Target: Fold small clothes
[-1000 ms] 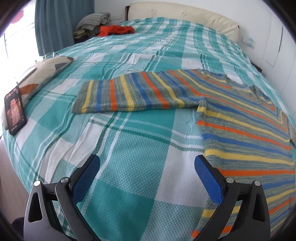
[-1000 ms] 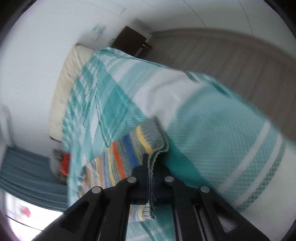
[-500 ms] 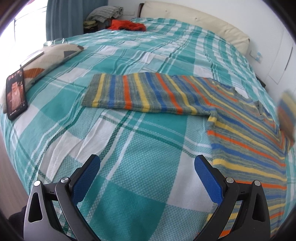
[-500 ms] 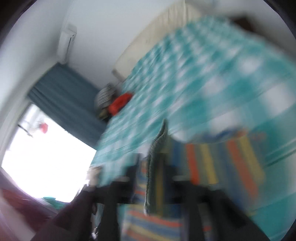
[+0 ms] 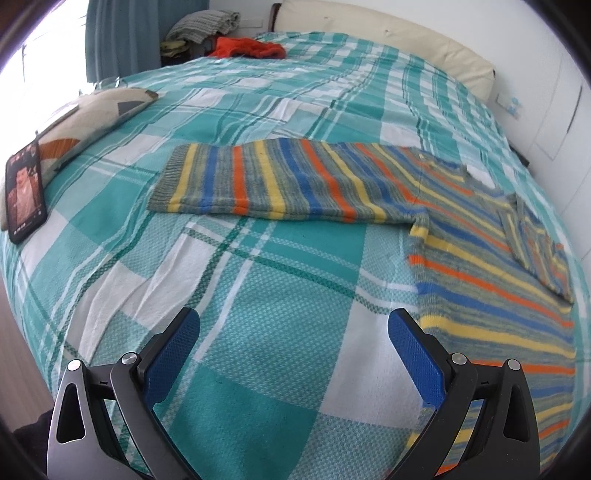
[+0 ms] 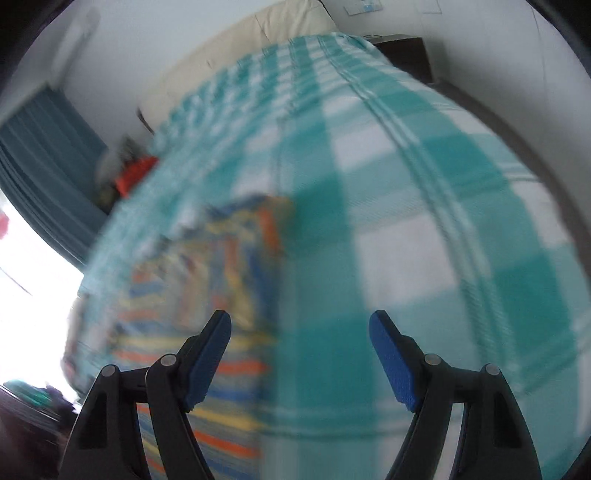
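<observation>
A striped knit sweater (image 5: 480, 266) in grey, yellow, blue and orange lies flat on the bed. Its left sleeve (image 5: 280, 181) stretches out to the left. Its right sleeve (image 5: 535, 247) lies folded over the body. My left gripper (image 5: 293, 332) is open and empty above bare bedspread, in front of the left sleeve. My right gripper (image 6: 299, 328) is open and empty; the blurred sweater (image 6: 207, 295) lies to its left in the right wrist view.
The bed has a teal and white plaid bedspread (image 5: 258, 295). A phone (image 5: 26, 192) and a patterned cushion (image 5: 88, 118) lie at its left edge. Orange clothing (image 5: 251, 48) and a pile of garments lie at the far end near the cream headboard (image 5: 388, 33).
My right gripper carried the right sleeve over the sweater body, opened and let it go; the sleeve now lies folded on the body. My left gripper shifted slightly and stayed open.
</observation>
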The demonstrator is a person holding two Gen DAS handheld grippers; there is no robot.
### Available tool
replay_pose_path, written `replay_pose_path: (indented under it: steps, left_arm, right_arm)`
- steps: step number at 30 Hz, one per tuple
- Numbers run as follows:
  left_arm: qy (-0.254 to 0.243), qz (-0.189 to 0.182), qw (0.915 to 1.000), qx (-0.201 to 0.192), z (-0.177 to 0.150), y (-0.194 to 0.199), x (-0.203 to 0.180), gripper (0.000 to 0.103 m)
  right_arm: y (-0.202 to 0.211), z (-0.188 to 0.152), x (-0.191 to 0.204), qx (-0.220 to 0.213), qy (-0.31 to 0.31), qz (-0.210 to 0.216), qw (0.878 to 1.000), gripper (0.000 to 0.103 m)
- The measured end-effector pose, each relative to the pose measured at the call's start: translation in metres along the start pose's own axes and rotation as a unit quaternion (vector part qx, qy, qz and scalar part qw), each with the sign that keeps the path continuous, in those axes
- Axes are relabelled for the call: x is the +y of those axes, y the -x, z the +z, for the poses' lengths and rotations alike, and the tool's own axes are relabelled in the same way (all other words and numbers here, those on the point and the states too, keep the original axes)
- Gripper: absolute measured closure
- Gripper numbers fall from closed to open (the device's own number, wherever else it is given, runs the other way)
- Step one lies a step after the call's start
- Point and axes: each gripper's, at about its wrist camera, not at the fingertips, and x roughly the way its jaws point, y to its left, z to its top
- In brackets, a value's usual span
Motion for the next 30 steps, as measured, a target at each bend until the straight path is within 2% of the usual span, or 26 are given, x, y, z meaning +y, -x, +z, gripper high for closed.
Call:
replay_pose_path:
  steps: [3,5,8,9,11,12,14,19,30]
  left_arm:
    - [-0.015,0.012,0.9997,0.013,-0.006,-0.010,-0.007,0.001]
    - [-0.026,0.021,0.9991,0.026,-0.011,-0.018,-0.010,0.001]
    - [-0.042,0.031,0.9985,0.015,-0.014,-0.020,-0.014,0.001]
    - [-0.042,0.031,0.9985,0.014,-0.014,-0.020,-0.014,0.001]
    - [-0.038,0.028,0.9988,0.013,-0.016,-0.021,-0.012,0.001]
    - [-0.037,0.026,0.9989,0.013,-0.016,-0.021,-0.012,0.001]
    - [-0.036,0.026,0.9989,0.014,-0.017,-0.023,-0.012,0.000]
    - [-0.048,0.047,0.9978,0.007,-0.020,-0.026,-0.020,0.000]
    - [-0.047,0.054,0.9974,0.006,-0.019,-0.028,-0.023,0.000]
  right_arm:
    - [-0.002,-0.037,-0.018,0.005,0.041,-0.062,0.997,0.026]
    - [-0.003,-0.046,-0.021,0.003,0.054,-0.067,0.996,0.026]
    - [-0.009,-0.061,-0.013,0.003,0.089,-0.096,0.991,0.025]
    - [-0.012,-0.069,-0.011,-0.003,0.107,-0.110,0.988,0.022]
    - [-0.018,-0.080,-0.006,-0.018,0.135,-0.120,0.983,0.008]
    - [-0.021,-0.086,-0.004,-0.032,0.147,-0.125,0.981,0.005]
    - [-0.018,-0.094,-0.002,-0.044,0.154,-0.128,0.979,0.001]
    - [-0.018,-0.094,-0.010,-0.054,0.141,-0.106,0.983,0.000]
    - [-0.023,-0.093,-0.011,-0.052,0.134,-0.101,0.985,0.000]
